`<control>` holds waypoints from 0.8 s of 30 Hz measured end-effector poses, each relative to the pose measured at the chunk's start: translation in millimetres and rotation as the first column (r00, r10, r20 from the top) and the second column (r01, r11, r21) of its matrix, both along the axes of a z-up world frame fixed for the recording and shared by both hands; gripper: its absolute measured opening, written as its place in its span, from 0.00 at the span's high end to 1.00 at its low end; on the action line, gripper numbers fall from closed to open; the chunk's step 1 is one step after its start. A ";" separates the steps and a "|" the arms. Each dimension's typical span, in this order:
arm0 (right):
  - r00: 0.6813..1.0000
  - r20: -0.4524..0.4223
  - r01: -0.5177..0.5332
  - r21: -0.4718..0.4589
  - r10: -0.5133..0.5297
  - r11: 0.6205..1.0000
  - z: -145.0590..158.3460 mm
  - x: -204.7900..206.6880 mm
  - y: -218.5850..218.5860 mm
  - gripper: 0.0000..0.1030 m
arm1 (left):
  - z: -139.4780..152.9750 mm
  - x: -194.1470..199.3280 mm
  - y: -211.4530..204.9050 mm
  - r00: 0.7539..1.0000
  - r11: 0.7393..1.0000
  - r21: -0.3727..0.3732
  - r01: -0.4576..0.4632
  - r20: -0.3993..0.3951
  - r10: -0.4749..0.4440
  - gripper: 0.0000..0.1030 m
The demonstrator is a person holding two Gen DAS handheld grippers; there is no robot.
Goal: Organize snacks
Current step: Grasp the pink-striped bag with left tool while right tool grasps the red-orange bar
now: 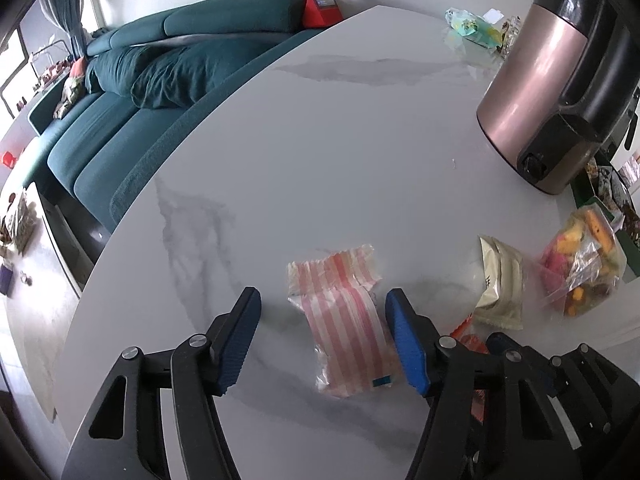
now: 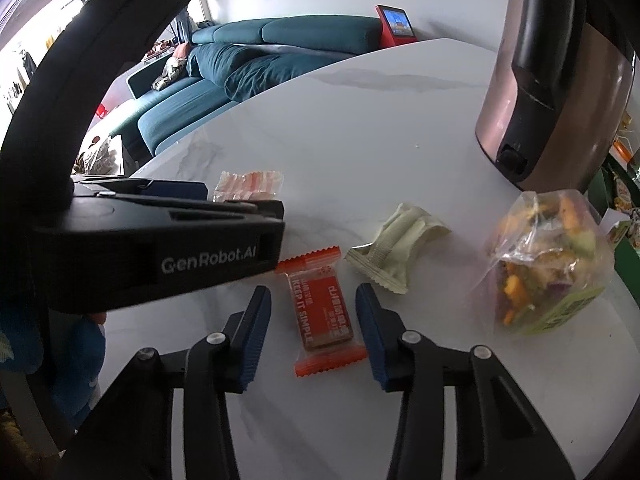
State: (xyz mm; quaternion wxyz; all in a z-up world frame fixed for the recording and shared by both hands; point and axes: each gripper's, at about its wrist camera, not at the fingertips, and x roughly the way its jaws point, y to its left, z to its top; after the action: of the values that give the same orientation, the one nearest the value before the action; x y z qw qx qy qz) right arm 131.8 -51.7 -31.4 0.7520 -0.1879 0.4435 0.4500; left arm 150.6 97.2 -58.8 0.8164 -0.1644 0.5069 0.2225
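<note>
Left gripper [image 1: 322, 334] angled down over the white marble table [image 1: 320, 152], blue pads apart on either side of the pink-striped packet [image 1: 346, 320]; right pad just beside the packet's edge, left pad well clear, nothing clamped. Packet flat on the table, at 6 o'clock in the left wrist view.

Right gripper [image 2: 312, 320] likewise angled down, pads standing off both long sides of the orange bar [image 2: 322, 312] without pressing it. Bar flat on the table, lettering "KEEP IT SIMPLE" readable, at 6 o'clock in the right wrist view.

Pale green packet [image 2: 398, 248] crumpled at 1 o'clock from the bar, near but apart. Clear bag of mixed colourful snacks [image 2: 548, 268] at 3 o'clock, beyond the pale packet. Rose-metal appliance [image 2: 556, 80] upright at 1 o'clock. Teal sofa [image 1: 152, 80] past the table edge at 10 o'clock, small red screen [image 1: 318, 0] at 12
</note>
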 end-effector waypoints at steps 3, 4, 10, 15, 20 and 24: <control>1.000 0.015 -0.011 -0.001 0.011 1.000 -1.0 -2.8 0.3 0.87 | -1.4 -0.2 -2.1 1.000 1.000 0.029 0.007 -0.008 -0.007 0.43; 1.000 0.020 -0.016 -0.002 0.016 1.000 -1.3 -4.1 0.8 0.87 | -1.6 -0.4 -5.8 1.000 0.999 0.048 0.010 -0.009 -0.010 0.43; 0.999 0.046 -0.014 -0.014 0.014 1.000 -1.8 -7.5 -1.9 1.00 | 0.6 -5.2 -12.3 1.000 0.998 0.057 0.020 0.011 -0.020 0.49; 0.999 0.039 0.001 0.013 -0.001 1.000 -2.2 -6.0 -6.3 1.00 | 2.2 -10.6 -13.9 0.998 0.997 0.059 0.045 0.033 -0.047 0.51; 0.999 0.040 0.008 0.031 -0.009 0.999 -3.7 -7.8 -8.2 1.00 | 2.9 -11.9 -14.1 0.994 0.993 0.068 0.095 0.042 -0.098 0.52; 0.999 0.033 0.013 0.044 -0.015 0.999 -4.0 -10.1 -15.2 1.00 | 5.3 -10.3 -11.2 0.988 0.987 0.065 0.147 0.041 -0.150 0.70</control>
State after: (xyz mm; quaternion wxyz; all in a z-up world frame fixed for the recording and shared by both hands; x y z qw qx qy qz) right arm 121.7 -66.8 -35.4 0.7663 -0.1756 0.4224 0.4512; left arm 140.4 85.9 -53.6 0.8468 -0.1058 0.4918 0.1728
